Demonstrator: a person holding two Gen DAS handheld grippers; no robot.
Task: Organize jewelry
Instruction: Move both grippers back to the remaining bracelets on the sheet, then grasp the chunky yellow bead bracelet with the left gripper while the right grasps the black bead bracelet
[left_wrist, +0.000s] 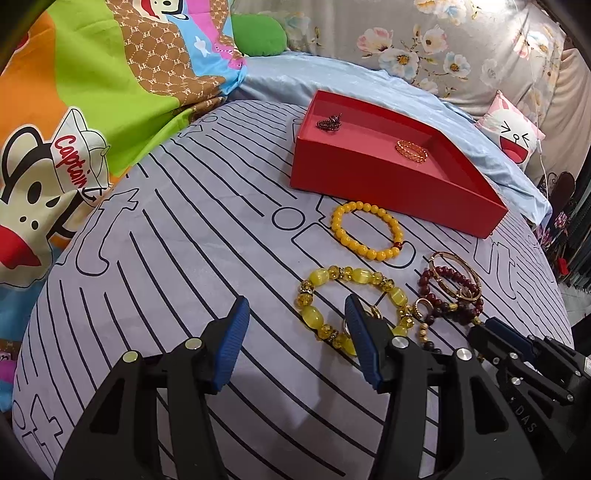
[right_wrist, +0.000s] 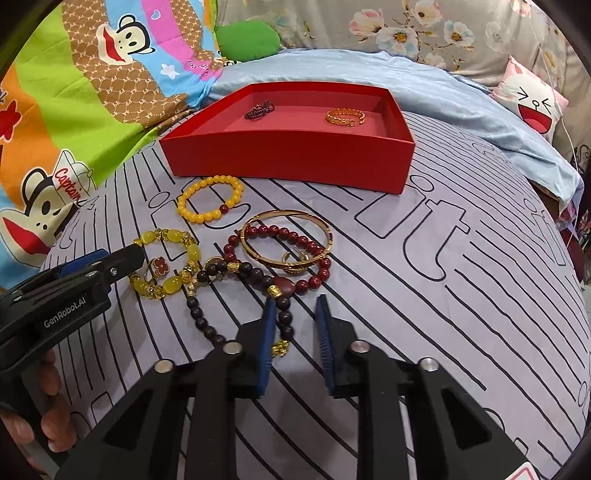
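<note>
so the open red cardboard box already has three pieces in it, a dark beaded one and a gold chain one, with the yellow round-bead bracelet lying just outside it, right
Not quite: the open red cardboard box holds two pieces, not three, the dark beaded piece and the gold chain piece. The yellow round-bead bracelet does lie just outside. The right wrist view shows this.

Striped sheet (right_wrist: 461, 295) right of the bracelet pile (right_wrist: 280, 251): open; red box (right_wrist: 288, 155) blocks behind; cartoon blanket (right_wrist: 74, 110) bunched at left.

Part of the yellow glass-bead bracelet (left_wrist: 332, 295) — behind the left gripper's finger (left_wrist: 360, 347)
</note>
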